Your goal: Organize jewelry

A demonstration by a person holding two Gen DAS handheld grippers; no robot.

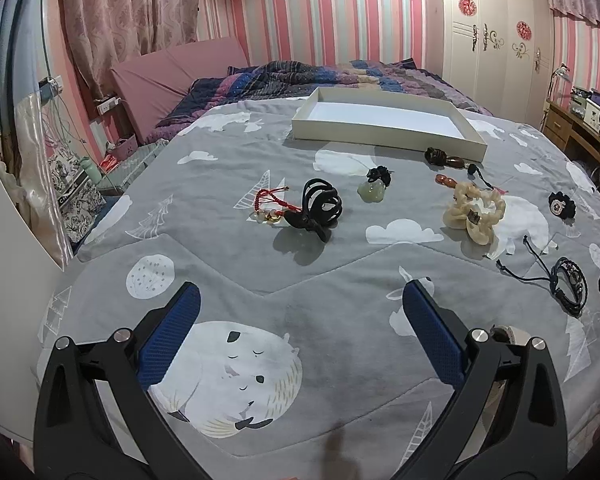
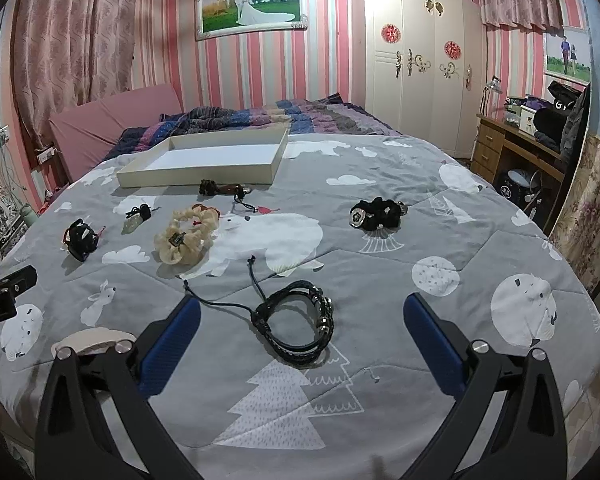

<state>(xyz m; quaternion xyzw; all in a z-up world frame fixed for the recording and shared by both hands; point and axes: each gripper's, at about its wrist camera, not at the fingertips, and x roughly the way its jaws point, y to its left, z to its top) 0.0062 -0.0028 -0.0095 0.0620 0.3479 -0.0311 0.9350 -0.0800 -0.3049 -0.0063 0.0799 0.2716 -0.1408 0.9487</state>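
- black bracelet [image 2: 294, 322]: at 12 o'clock of right gripper [image 2: 300, 312], between its wide-open, empty fingers; long axis crosswise.
- left gripper [image 1: 300, 304]: wide open, empty, farther away.

Matt quilted cloth bedspread [image 2: 380, 272]; smooth card tray [image 2: 204, 174]; braided leather-like bracelet [image 2: 296, 320].

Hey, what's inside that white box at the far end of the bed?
The white box looks empty: only its bare white floor shows. The strip of floor just behind its near wall is hidden in both views. All the jewelry lies outside it on the blanket.
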